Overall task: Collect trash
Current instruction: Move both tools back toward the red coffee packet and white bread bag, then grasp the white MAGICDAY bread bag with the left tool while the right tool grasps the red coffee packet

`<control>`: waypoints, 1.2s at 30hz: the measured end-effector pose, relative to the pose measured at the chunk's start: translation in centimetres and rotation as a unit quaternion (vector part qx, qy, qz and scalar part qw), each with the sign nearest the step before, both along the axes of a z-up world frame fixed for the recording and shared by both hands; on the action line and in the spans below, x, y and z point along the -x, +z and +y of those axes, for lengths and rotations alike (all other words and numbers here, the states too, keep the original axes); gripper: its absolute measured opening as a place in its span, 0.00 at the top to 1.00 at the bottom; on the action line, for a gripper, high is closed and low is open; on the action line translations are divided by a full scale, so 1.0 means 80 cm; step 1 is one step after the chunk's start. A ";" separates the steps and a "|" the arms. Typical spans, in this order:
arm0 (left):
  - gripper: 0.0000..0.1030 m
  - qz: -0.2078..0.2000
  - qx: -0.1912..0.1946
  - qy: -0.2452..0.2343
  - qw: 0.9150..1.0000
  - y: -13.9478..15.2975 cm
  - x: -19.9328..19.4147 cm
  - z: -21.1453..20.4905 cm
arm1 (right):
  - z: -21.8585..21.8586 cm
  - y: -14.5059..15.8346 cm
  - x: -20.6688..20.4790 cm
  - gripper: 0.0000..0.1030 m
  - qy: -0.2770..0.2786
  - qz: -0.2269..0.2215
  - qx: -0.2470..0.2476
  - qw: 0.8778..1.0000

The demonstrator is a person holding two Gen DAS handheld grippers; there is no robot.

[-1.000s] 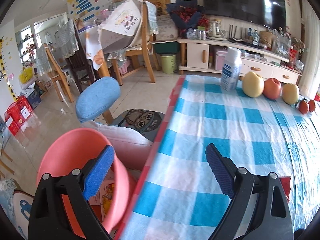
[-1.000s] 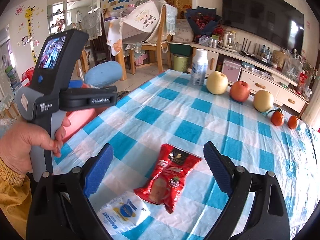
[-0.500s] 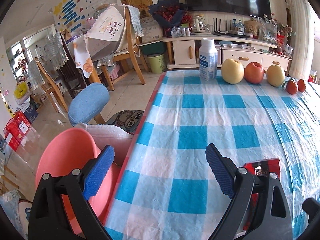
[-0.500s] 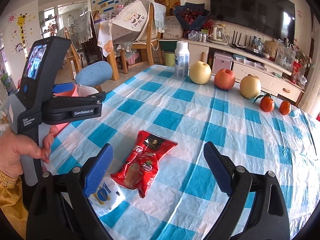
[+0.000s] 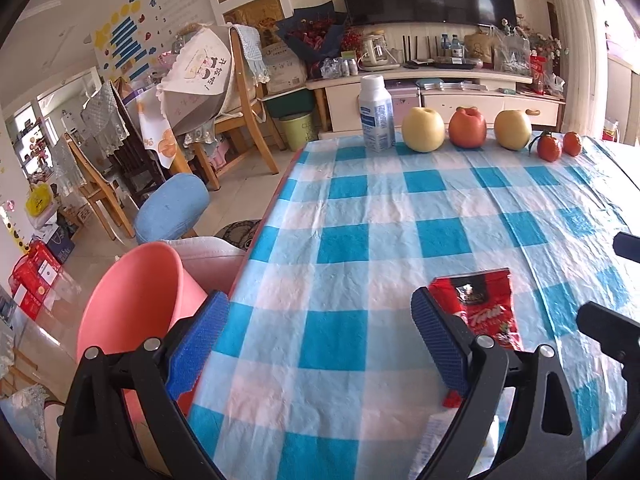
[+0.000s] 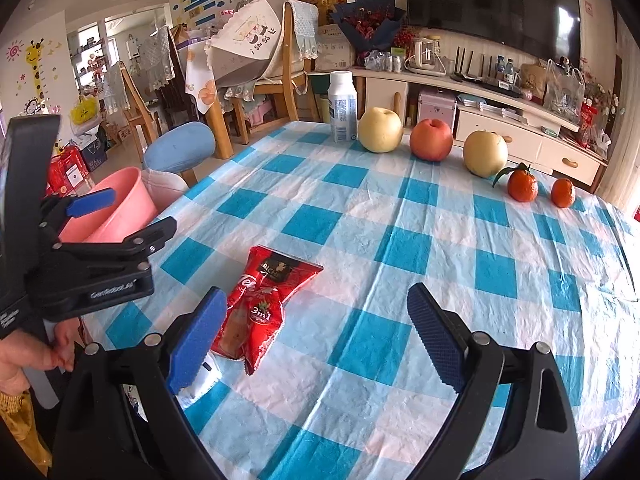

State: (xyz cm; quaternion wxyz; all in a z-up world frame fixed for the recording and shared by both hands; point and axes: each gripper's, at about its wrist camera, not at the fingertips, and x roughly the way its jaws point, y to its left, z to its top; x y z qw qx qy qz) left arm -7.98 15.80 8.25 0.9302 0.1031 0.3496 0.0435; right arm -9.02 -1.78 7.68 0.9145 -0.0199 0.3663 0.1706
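Note:
A red snack packet (image 6: 260,304) lies flat on the blue-checked tablecloth near the front left; it also shows in the left wrist view (image 5: 486,308), just beyond my left gripper's right finger. A small white packet (image 6: 202,378) lies beside it, half hidden behind my right gripper's left finger. A pink bin (image 5: 136,304) stands off the table's left edge; it also shows in the right wrist view (image 6: 116,208). My left gripper (image 5: 320,344) is open and empty over the table's left front. My right gripper (image 6: 316,340) is open and empty, just right of the red packet.
A white bottle (image 6: 342,108), a pear (image 6: 379,130), an apple (image 6: 431,140), another pear (image 6: 485,154) and two tangerines (image 6: 522,184) line the table's far edge. A blue stool (image 5: 172,208) and wooden chairs (image 5: 248,104) stand on the floor to the left.
My left gripper has swung right from the pink bin to over the table, and the red packet has come into its view. My right gripper has moved closer to the packets.

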 end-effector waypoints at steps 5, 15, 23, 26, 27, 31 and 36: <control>0.11 0.001 0.026 -0.011 1.000 0.007 0.029 -0.008 | -0.011 -0.003 0.002 0.11 0.000 0.009 -0.009 1.000; 0.11 0.073 0.091 -0.079 0.990 -0.024 0.082 -0.030 | -0.043 -0.021 -0.011 0.11 -0.017 0.058 -0.058 0.996; 0.11 0.119 0.107 -0.092 0.983 -0.056 0.089 -0.039 | -0.039 -0.046 -0.021 0.11 0.000 0.108 -0.113 0.988; 0.11 0.131 0.123 -0.092 0.979 -0.066 0.085 -0.036 | -0.027 -0.050 -0.023 0.11 0.015 0.114 -0.117 0.986; 0.11 0.134 0.122 -0.093 0.979 -0.068 0.085 -0.036 | -0.022 -0.051 -0.023 0.11 0.020 0.116 -0.117 0.986; 0.31 0.151 0.124 -0.098 0.976 -0.081 0.081 -0.038 | -0.003 -0.056 -0.026 0.11 0.036 0.120 -0.111 0.986; 0.31 0.160 0.135 -0.102 0.972 -0.088 0.076 -0.037 | 0.016 -0.060 -0.032 0.11 0.052 0.121 -0.103 0.986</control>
